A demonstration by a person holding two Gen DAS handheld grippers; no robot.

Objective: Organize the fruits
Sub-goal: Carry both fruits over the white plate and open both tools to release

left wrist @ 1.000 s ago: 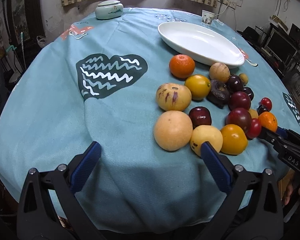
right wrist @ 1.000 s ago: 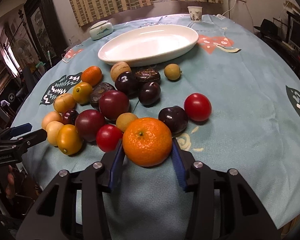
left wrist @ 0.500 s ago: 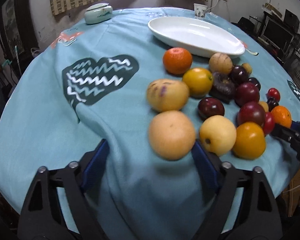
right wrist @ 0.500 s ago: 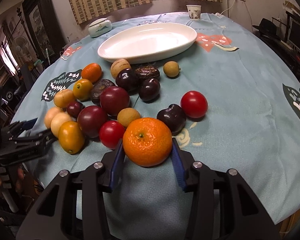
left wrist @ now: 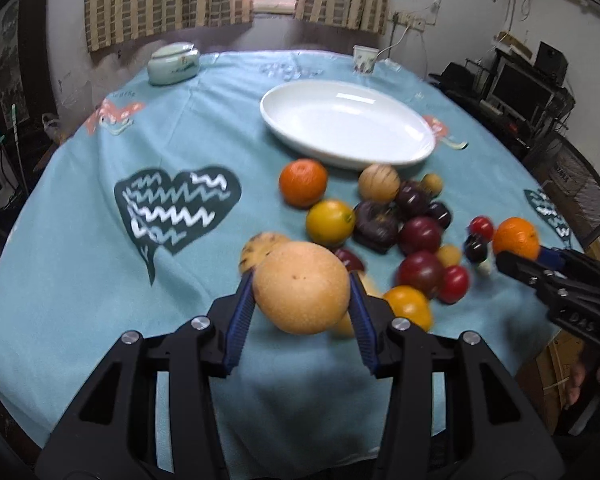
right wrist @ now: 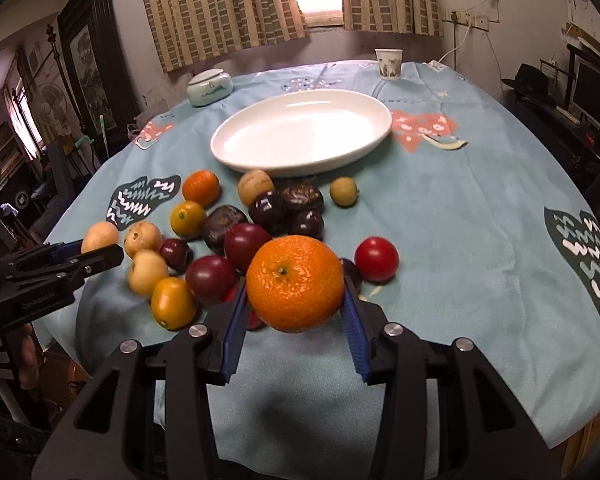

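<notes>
The left claw [left wrist: 302,294] is closing, its blue pads [left wrist: 239,320] against both sides of a round tan pear-like fruit [left wrist: 302,286] held above the table's teal cloth [left wrist: 100,280]. The right claw [right wrist: 296,300] is clamped on a bright orange mandarin [right wrist: 295,282], likewise clear of the cloth. Both claws point forward and downward over the table toward the remaining fruit pile [right wrist: 220,236], which lies in front of the empty white oval dish [right wrist: 300,136]. In the left wrist view the side of the right claw bears the letters "DAS" [left wrist: 582,317]. The left claw's own lettering is too blurred to read.
</notes>
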